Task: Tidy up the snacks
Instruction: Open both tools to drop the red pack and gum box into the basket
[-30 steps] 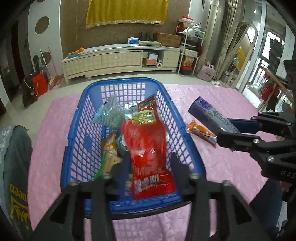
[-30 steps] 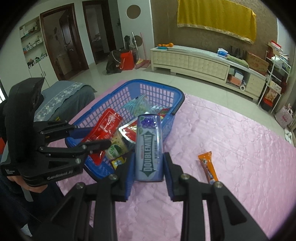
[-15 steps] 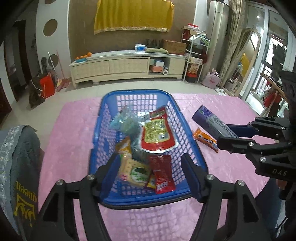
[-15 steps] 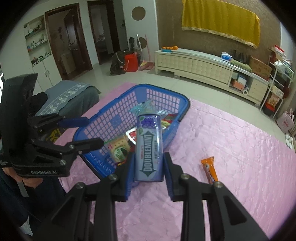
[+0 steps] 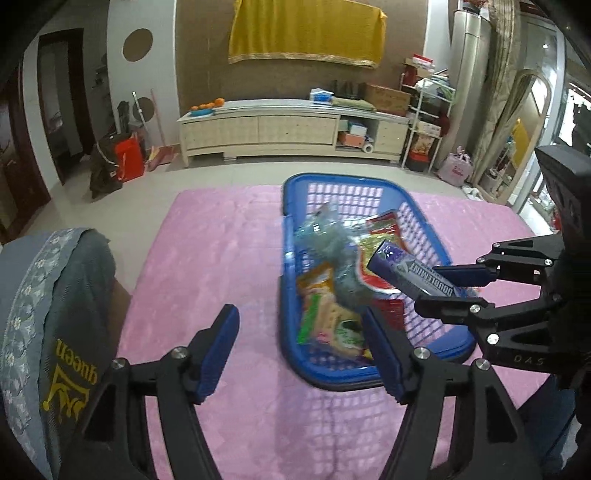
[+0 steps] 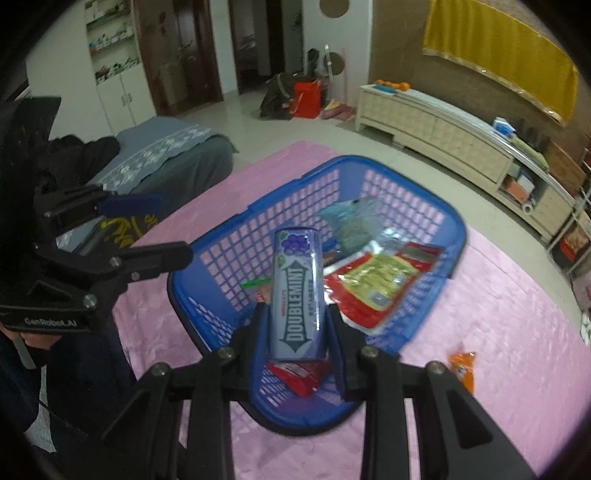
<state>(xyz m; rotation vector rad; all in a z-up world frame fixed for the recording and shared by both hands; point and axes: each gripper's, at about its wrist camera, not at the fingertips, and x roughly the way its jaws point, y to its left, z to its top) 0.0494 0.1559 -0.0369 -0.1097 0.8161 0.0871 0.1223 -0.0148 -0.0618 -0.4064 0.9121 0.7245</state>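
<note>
A yellow cloth [image 5: 306, 31] hangs on the brown wall above a long cream sideboard [image 5: 288, 129] bearing oranges [image 5: 207, 107]. A red bag [image 6: 306, 99] sits on the tiled floor [image 5: 147, 184] near dark wooden doors [image 6: 177, 55].

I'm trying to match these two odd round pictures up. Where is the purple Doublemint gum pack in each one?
Left wrist view: Doublemint pack right of centre, clamped in the right gripper, over the blue basket.
Right wrist view: pack dead centre, upright between the fingers, above the basket.
Shared landmark: the yellow wall cloth.
</note>
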